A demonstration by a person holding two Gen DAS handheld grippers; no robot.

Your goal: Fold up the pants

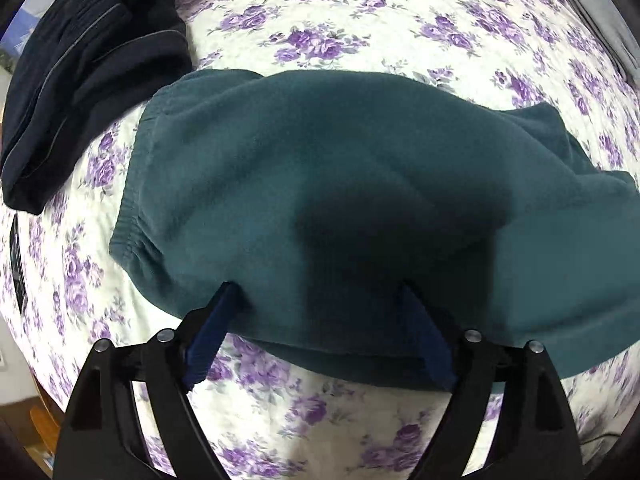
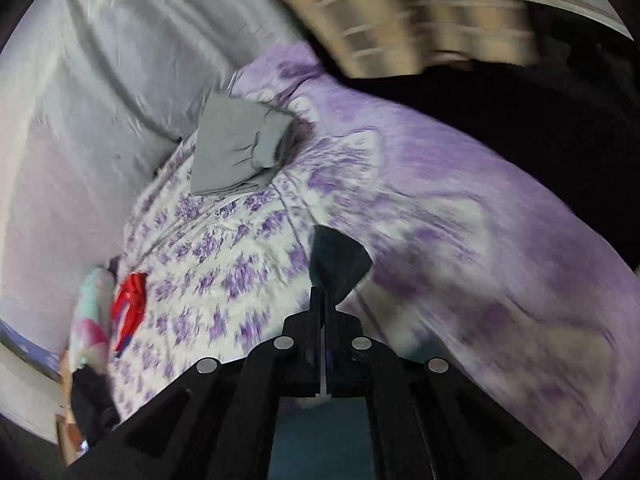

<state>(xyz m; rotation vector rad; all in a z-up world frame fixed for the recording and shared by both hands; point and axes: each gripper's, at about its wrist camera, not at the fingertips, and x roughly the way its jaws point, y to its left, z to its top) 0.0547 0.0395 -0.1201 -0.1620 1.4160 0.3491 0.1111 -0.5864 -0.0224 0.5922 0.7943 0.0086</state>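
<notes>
Dark teal pants (image 1: pixel 320 184) lie partly folded on the purple-flowered bedspread (image 1: pixel 360 24), waistband to the left. My left gripper (image 1: pixel 316 292) is open, its blue-padded fingers (image 1: pixel 212 336) resting on the pants' near edge, one on each side of a dark shadow. In the right wrist view my right gripper (image 2: pixel 325 292) is shut on a corner of the teal pants (image 2: pixel 338 260), held up above the bedspread (image 2: pixel 224 264); more teal cloth shows below between the arms. That view is motion-blurred.
Black garments (image 1: pixel 84 68) lie at the left of the bed. A folded grey garment (image 2: pixel 236 148) lies far back, also at the right edge of the left wrist view (image 1: pixel 600 20). Red cloth (image 2: pixel 130 300) and a pastel item (image 2: pixel 92 312) lie left. A white wall (image 2: pixel 80 100) stands behind.
</notes>
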